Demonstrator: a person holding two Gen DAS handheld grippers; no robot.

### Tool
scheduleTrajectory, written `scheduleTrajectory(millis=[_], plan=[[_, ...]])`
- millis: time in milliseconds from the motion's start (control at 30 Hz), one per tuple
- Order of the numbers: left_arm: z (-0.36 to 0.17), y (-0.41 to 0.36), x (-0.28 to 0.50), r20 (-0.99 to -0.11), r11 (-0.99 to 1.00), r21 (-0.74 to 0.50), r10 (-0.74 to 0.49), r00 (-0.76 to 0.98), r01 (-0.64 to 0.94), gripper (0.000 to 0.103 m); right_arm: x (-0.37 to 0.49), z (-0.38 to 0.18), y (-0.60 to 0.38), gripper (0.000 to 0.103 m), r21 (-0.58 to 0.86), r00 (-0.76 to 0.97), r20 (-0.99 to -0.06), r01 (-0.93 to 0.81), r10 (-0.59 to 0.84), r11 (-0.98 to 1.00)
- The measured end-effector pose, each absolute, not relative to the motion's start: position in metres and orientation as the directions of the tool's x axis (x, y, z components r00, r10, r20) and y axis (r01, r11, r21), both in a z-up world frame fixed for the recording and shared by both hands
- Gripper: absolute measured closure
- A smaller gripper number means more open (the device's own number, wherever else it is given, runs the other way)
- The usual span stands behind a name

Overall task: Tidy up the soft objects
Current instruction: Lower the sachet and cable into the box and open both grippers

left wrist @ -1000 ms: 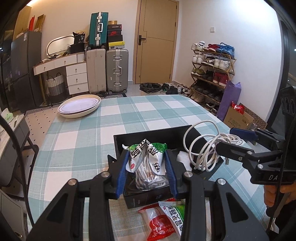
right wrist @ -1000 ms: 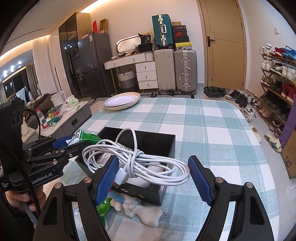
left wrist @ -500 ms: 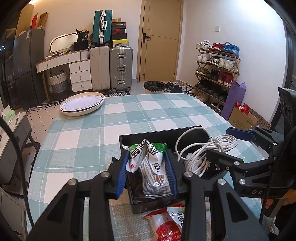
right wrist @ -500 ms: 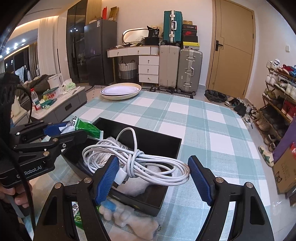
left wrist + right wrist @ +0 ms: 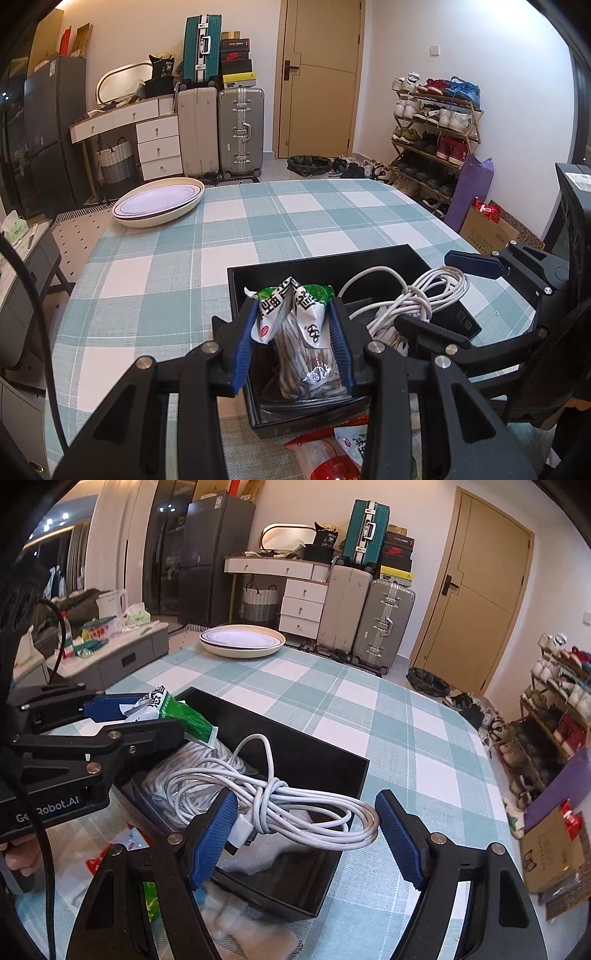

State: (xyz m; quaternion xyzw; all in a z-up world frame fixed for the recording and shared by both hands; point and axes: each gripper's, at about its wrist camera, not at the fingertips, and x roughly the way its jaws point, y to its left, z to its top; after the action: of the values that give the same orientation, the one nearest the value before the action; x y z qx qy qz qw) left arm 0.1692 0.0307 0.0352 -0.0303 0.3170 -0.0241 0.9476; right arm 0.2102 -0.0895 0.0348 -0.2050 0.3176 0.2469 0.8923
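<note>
Evidently the left gripper (image 5: 291, 341) pinches the green-and-white crinkly snack packet (image 5: 295, 325) over the shallow black rectangular box (image 5: 325, 760) (presumably for dropping in), while the right gripper (image 5: 306, 836), jaws spread, cradles the knotted white cable bundle (image 5: 291, 808) above it.

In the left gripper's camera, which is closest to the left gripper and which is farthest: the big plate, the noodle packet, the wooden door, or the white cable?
1. Noodle packet: clamped between the left gripper fingers, over the black box.
2. White cable: just to the right, over the box.
3. Big plate: far left corner of the table.
4. Wooden door: across the room, behind the table.
</note>
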Motion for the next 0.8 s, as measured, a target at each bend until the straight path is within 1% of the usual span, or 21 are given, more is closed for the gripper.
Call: scheduleTrajectory(millis=[133, 200, 267, 300, 333, 367, 400, 467, 500, 533, 633, 700, 800], plan=[[0.029, 0.030, 0.175, -0.613, 0.998, -0.067, -0.057, 0.788, 0.020, 0.066, 0.213, 0.032, -0.084, 0.025, -0.226, 0.671, -0.674, -0.585, 0.309, 0.779], [0.027, 0.030, 0.176, -0.618, 0.998, -0.066, -0.055, 0.784, 0.019, 0.065, 0.215, 0.032, -0.085, 0.022, -0.210, 0.654, -0.684, -0.600, 0.322, 0.772], [0.026, 0.030, 0.177, -0.621, 0.997, -0.068, -0.060, 0.781, 0.023, 0.062, 0.217, 0.034, -0.087, 0.015, -0.187, 0.642, -0.686, -0.609, 0.341, 0.771], [0.026, 0.029, 0.176, -0.622, 0.997, -0.071, -0.068, 0.780, 0.030, 0.058, 0.216, 0.035, -0.089, 0.010, -0.184, 0.644, -0.684, -0.607, 0.343, 0.773], [0.026, 0.028, 0.176, -0.622, 0.996, -0.075, -0.079, 0.779, 0.041, 0.052, 0.215, 0.036, -0.091, 0.008, -0.183, 0.648, -0.680, -0.604, 0.344, 0.776], [0.027, 0.027, 0.175, -0.623, 0.996, -0.079, -0.088, 0.778, 0.049, 0.049, 0.213, 0.036, -0.093, 0.007, -0.182, 0.650, -0.677, -0.601, 0.344, 0.778], [0.028, 0.025, 0.173, -0.621, 0.996, -0.077, -0.090, 0.779, 0.053, 0.043, 0.212, 0.037, -0.096, 0.006, -0.177, 0.650, -0.677, -0.598, 0.344, 0.781], [0.031, 0.022, 0.169, -0.611, 0.996, -0.066, -0.085, 0.787, 0.055, 0.041, 0.209, 0.039, -0.101, 0.005, -0.161, 0.646, -0.678, -0.596, 0.351, 0.786], [0.033, 0.021, 0.167, -0.610, 0.997, -0.061, -0.082, 0.788, 0.056, 0.035, 0.207, 0.041, -0.105, 0.004, -0.154, 0.646, -0.677, -0.593, 0.353, 0.791], [0.035, 0.020, 0.166, -0.611, 0.997, -0.059, -0.080, 0.788, 0.056, 0.024, 0.205, 0.043, -0.108, 0.003, -0.146, 0.647, -0.675, -0.589, 0.355, 0.795], [0.041, 0.022, 0.156, -0.592, 0.997, -0.059, -0.070, 0.803, 0.044, 0.006, 0.197, 0.048, -0.119, 0.001, -0.117, 0.647, -0.667, -0.582, 0.371, 0.805], [0.045, 0.024, 0.148, -0.578, 0.998, -0.062, -0.059, 0.814, 0.028, 0.000, 0.190, 0.052, -0.127, 0.001, -0.093, 0.643, -0.662, -0.580, 0.384, 0.809], [0.049, 0.028, 0.134, -0.566, 0.996, -0.082, -0.067, 0.822, 0.025, 0.000, 0.177, 0.057, -0.140, 0.001, -0.043, 0.636, -0.650, -0.577, 0.416, 0.815]])
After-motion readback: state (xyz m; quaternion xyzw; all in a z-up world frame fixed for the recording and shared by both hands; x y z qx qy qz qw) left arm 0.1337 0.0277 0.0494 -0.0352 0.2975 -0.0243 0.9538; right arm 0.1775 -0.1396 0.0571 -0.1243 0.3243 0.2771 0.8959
